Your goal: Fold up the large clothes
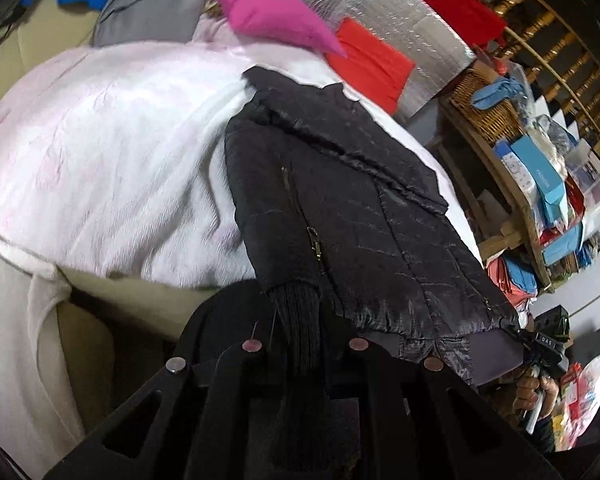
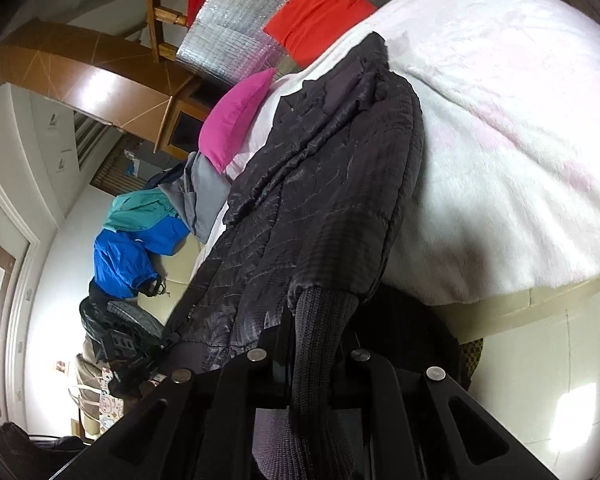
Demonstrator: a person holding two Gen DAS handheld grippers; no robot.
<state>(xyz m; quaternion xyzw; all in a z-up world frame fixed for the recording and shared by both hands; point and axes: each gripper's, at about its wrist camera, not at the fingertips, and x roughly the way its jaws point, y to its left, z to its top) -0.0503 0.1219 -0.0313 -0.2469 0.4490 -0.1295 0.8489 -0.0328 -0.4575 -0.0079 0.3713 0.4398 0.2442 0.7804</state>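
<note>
pinching a black jacket by ribbed cuffs, both jaws pressed together, "das" on a toggle

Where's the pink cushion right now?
The pink cushion lies at the far end of the white blanket, between the grey garment and the orange cushion.

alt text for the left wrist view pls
The left gripper is shut on the ribbed knit cuff of a black quilted jacket draped over a white blanket. A pink pillow and cluttered wooden shelves lie beyond.
</note>
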